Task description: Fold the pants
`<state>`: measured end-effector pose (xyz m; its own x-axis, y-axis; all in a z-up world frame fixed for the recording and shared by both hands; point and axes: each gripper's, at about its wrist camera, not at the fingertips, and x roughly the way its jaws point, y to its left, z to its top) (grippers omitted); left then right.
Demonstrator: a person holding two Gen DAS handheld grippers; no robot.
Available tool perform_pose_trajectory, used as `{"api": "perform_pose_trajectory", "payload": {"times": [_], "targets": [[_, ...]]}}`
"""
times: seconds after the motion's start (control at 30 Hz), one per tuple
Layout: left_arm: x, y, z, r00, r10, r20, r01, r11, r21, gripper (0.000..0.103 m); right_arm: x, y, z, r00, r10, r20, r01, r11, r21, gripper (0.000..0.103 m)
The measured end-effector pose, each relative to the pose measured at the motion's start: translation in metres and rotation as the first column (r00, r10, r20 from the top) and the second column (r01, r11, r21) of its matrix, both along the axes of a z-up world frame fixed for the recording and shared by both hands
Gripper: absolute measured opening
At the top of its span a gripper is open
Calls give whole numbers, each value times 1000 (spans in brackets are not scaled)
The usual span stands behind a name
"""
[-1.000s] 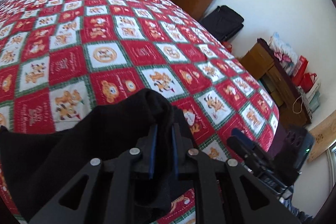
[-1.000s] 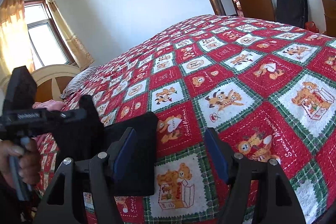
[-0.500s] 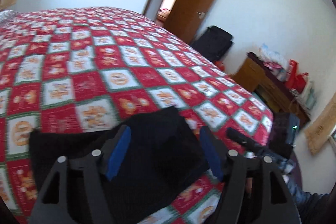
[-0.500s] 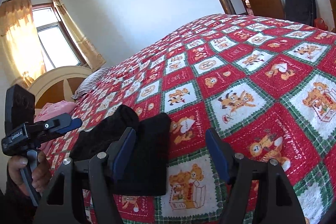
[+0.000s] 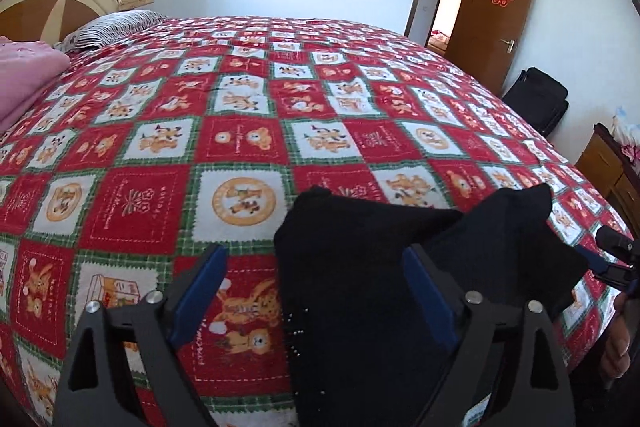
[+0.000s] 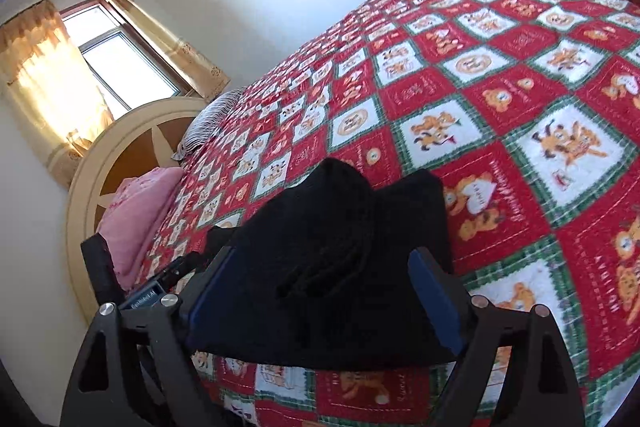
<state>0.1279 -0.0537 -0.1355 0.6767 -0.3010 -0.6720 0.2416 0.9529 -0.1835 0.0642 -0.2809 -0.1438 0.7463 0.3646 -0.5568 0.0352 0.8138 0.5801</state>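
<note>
The black pants (image 5: 360, 291) lie as a compact dark bundle at the near edge of the bed (image 5: 248, 131), on the red, white and green bear-patterned quilt. In the left wrist view the bundle sits toward the right of the frame, with a flat lower layer and a second, humped layer resting on it at the right. In the right wrist view the same bundle (image 6: 332, 267) fills the near centre, a rounded fold rising above a flatter slab of cloth.

The left gripper (image 5: 316, 291) is spread wide, its blue pads apart; one finger stands over bare quilt and the other over the cloth, and nothing is pinched. The right gripper (image 6: 324, 295) is likewise spread, its fingers on either side of the bundle without closing on it (whether the pads brush the fabric cannot be told).

Judging by the shape, the folding looks largely done: the garment is already gathered into a short stack rather than spread at full length. What seems left is tidying, since the top layer is bunched and its edges do not line up with the layer beneath. One more fold or a flattening press may be needed.

Far left, a pink pillow (image 5: 24, 75) and a striped pillow (image 5: 116, 27) rest by the headboard, well apart from the pants.
</note>
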Motion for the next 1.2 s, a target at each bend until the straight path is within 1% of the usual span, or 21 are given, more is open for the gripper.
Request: {"api": "perform_pose_trajectory", "payload": {"times": [0.07,0.13,0.23,0.33,0.37,0.4,0.43,0.47,0.53,0.63,0.7,0.77,0.8,0.87,0.93,1.0,1.03,1.07,1.13,1.17,1.2], "targets": [[1,-3,-5,1000,-9,-15,9,1000,-6,92,3,5,0,999,-22,-26,20,999,-48,87],[0,-6,-7,1000,-19,-18,19,1000,0,92,5,10,1,999,-20,-47,16,996,-83,87],[-4,-10,-9,999,-32,-15,32,999,16,92,11,12,-2,997,-3,-74,-3,998,-69,87],[-5,-11,-10,999,-32,-14,32,999,21,92,19,21,-7,994,14,-112,-25,995,-98,87],[-5,-10,-10,999,-29,-16,30,999,17,92,20,22,-9,994,15,-110,-26,995,-100,77],[-4,-9,-9,1000,-26,-17,26,1000,13,92,20,24,-9,995,13,-101,-25,993,-117,60],[-4,-8,-9,1000,-23,-15,23,1000,10,92,21,27,-9,995,18,-102,-34,987,-156,24],[-4,-8,-7,1000,-20,-10,20,1000,8,92,21,29,-8,994,17,-105,-37,982,-188,19],[-4,-7,-6,1000,-18,2,18,1000,11,92,17,24,-5,996,14,-86,-28,985,-168,17],[-1,-7,-9,1000,-7,7,7,1000,24,95,2,12,6,1000,10,-21,-13,988,-153,16],[3,-5,-15,1000,9,-7,-9,1000,28,95,-7,-1,6,1000,-19,-5,18,990,-142,16],[7,-3,-23,999,20,-25,-19,1000,22,96,-9,-12,-2,999,-39,-32,34,989,-141,16],[8,-2,-26,999,31,-31,-30,999,20,97,-9,-20,-12,996,-58,-69,48,990,-135,16],[11,1,-30,998,37,-45,-37,999,0,99,-8,-33,-35,988,-74,-137,65,995,-74,17],[12,3,-29,998,55,-44,-55,998,-15,99,-11,-38,-42,985,-79,-150,72,996,-55,17],[11,2,-23,998,58,-24,-58,998,-11,99,-12,-38,-38,986,-76,-149,67,996,-62,18],[11,1,-21,998,59,-13,-59,998,-11,99,-13,-37,-35,986,-77,-146,66,994,-82,27],[10,1,-17,998,57,4,-57,998,-18,99,-13,-36,-32,984,-95,-147,78,990,-116,43],[12,0,-11,998,54,27,-53,998,-28,99,-16,-35,-23,978,-164,-130,137,971,-195,59],[14,-1,-10,998,57,33,-56,998,-26,99,-17,-32,-15,977,-191,-90,166,959,-230,59],[17,-3,-9,998,55,32,-54,998,-25,99,-18,-27,-5,980,-197,-41,180,948,-261,59]]}}
